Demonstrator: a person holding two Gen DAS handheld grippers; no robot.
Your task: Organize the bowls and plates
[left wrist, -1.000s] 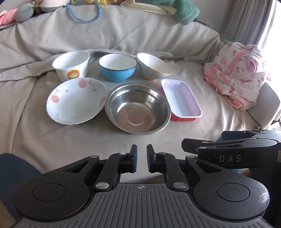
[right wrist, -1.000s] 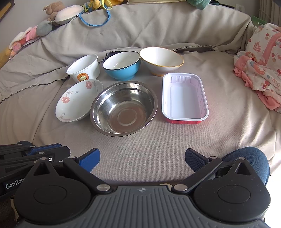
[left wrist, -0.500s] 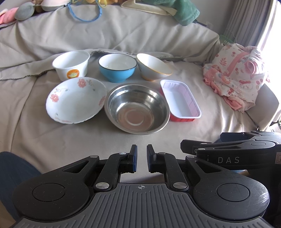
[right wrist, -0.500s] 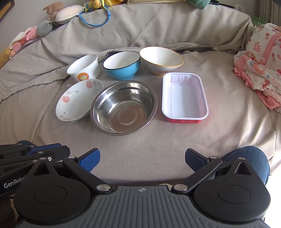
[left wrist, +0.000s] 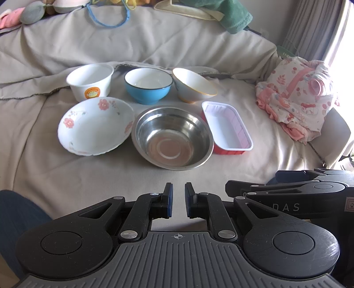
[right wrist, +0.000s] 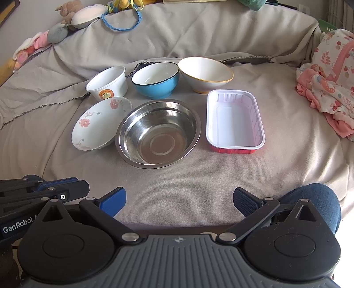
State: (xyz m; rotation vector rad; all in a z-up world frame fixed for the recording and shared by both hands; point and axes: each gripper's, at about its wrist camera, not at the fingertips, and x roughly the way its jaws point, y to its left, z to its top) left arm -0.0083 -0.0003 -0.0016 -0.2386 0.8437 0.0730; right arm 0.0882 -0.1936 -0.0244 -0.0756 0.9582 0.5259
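Note:
On the beige sheet stand a steel bowl (left wrist: 172,137) (right wrist: 158,133), a floral plate (left wrist: 95,126) (right wrist: 99,124), a white cup-bowl with an orange label (left wrist: 89,80) (right wrist: 108,83), a blue bowl (left wrist: 148,85) (right wrist: 156,79), a white bowl with a yellow rim (left wrist: 192,85) (right wrist: 204,73), tilted, and a red tray with a white inside (left wrist: 227,128) (right wrist: 234,120). My left gripper (left wrist: 177,200) is nearly shut and empty, well short of the steel bowl. My right gripper (right wrist: 179,200) is wide open and empty, also short of the dishes.
Pink floral clothing (left wrist: 298,97) (right wrist: 329,93) lies at the right. Soft toys and a blue loop (right wrist: 121,20) lie on the raised back. A green cloth (left wrist: 234,15) lies at the back. A knee in blue (right wrist: 314,199) is at the lower right.
The left view has shifted slightly; the dishes sit a touch lower and further left in it. Nothing was grasped or moved.

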